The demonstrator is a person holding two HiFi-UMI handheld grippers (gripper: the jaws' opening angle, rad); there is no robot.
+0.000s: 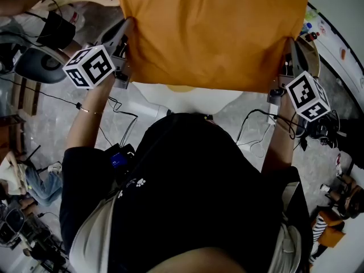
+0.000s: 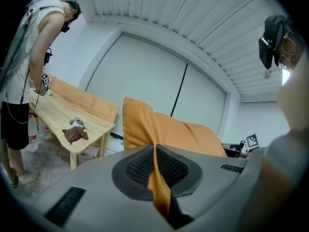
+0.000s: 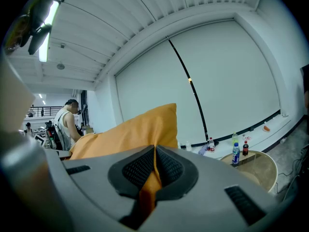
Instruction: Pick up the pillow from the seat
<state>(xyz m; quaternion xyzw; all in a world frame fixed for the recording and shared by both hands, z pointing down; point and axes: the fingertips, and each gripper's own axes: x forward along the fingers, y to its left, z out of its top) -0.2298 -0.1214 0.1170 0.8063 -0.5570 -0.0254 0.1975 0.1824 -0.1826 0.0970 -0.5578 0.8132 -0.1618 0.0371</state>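
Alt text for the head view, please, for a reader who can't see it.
Seen from above, an orange pillow is held up by its two side edges, the left claw shut on one and the right claw on the other. Below it are a white seat and the person's black shirt.

One orange pillow (image 1: 210,33), two hand-held grippers (image 1: 126,30) (image 1: 289,47), two marker cubes (image 1: 90,67) (image 1: 307,95), one white seat (image 1: 170,95), one wooden table (image 2: 58,120)
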